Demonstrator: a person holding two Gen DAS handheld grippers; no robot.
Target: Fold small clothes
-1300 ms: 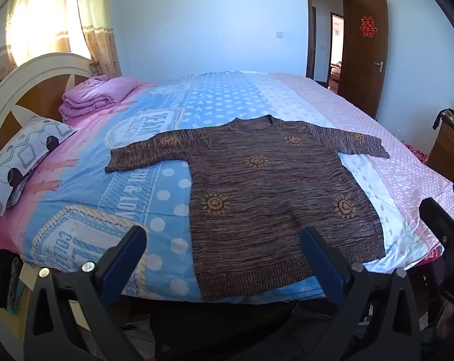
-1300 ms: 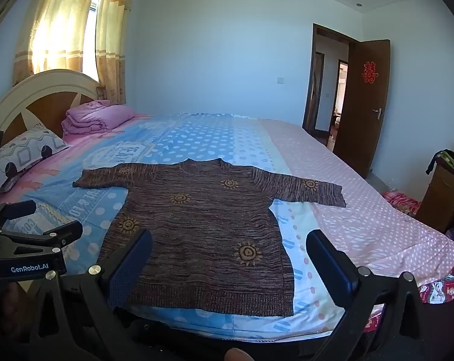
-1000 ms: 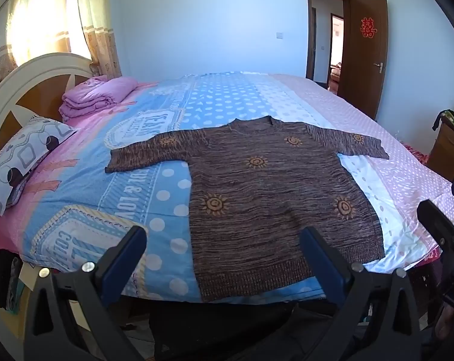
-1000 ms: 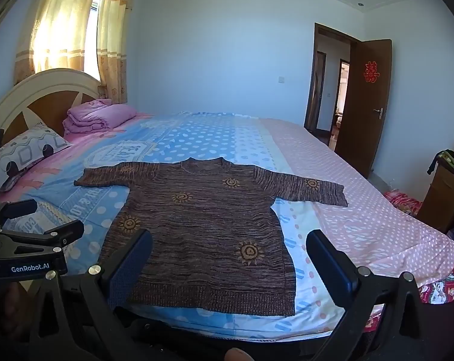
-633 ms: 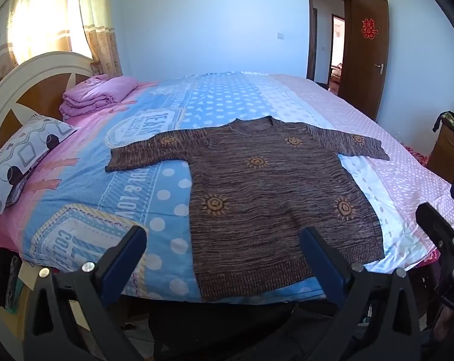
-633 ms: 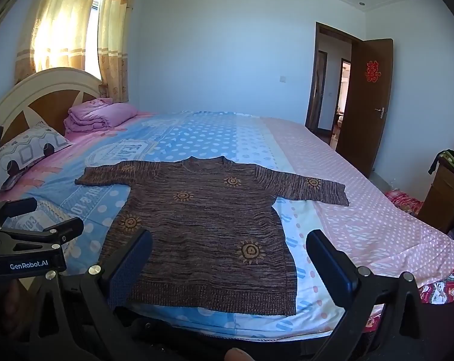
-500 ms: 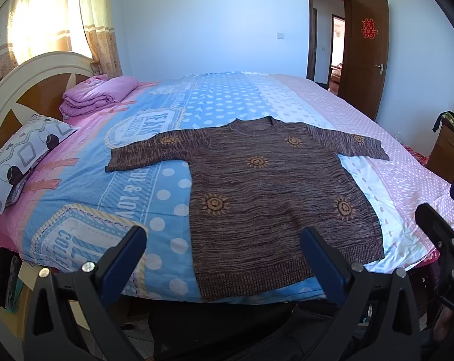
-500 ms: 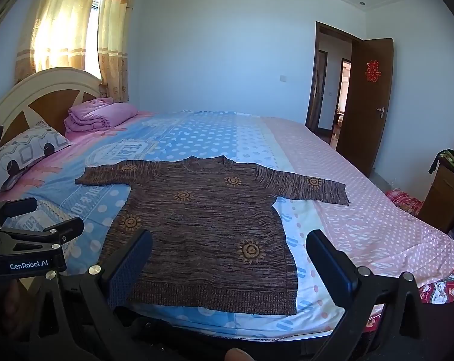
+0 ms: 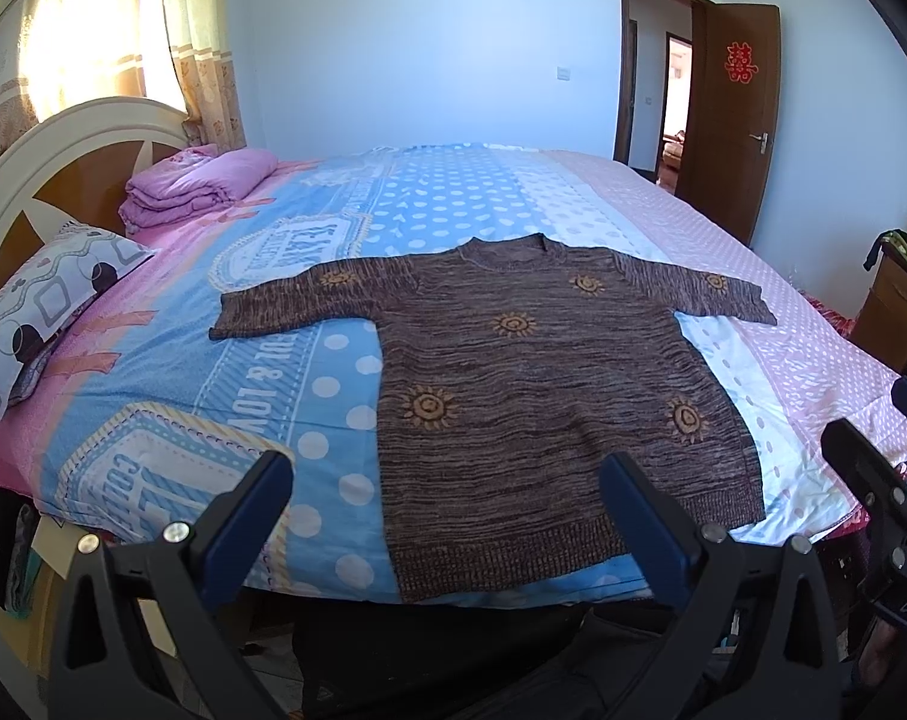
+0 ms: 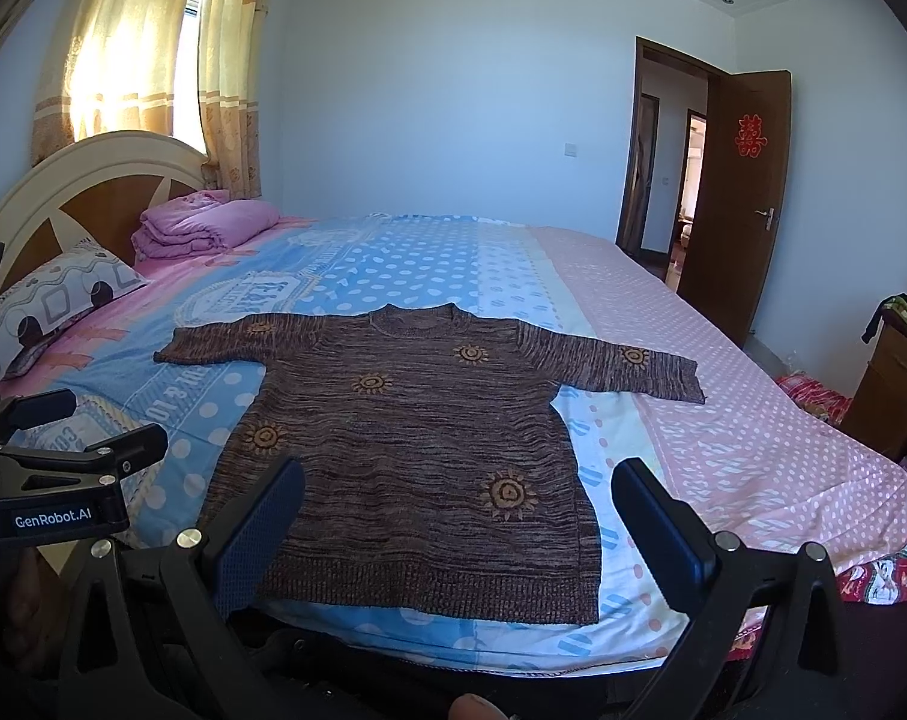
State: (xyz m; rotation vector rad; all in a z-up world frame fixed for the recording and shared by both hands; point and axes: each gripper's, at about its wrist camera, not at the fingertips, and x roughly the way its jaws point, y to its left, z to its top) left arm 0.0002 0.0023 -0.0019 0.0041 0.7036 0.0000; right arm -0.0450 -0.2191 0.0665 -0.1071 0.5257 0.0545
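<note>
Bedroom scene, with a big bed (image 9: 153,396) covered in a blue, pink and white dotted sheet. Nearest, the left gripper (image 9: 447,501) and right gripper (image 10: 458,507) are both held wide apart, nothing gripped, short of the bed's edge. Just beyond, a brown knitted sweater with orange sun motifs (image 9: 543,384) (image 10: 417,450) is spread flat, sleeves out. Farther back, a folded purple blanket (image 9: 198,186) is seen by the headboard.

I see the sweater (image 9: 543,384) lying flat on the bed (image 9: 153,372), hem nearest me, neck away, sleeves spread left and right. My left claw (image 9: 447,516) and right claw (image 10: 456,516) hang before the near bed edge, both gaping, apart from the sweater. A pillow (image 9: 45,312) and folded blanket (image 9: 195,186) sit far left by the headboard (image 9: 51,180); the door (image 9: 732,114) stands behind right.
</note>
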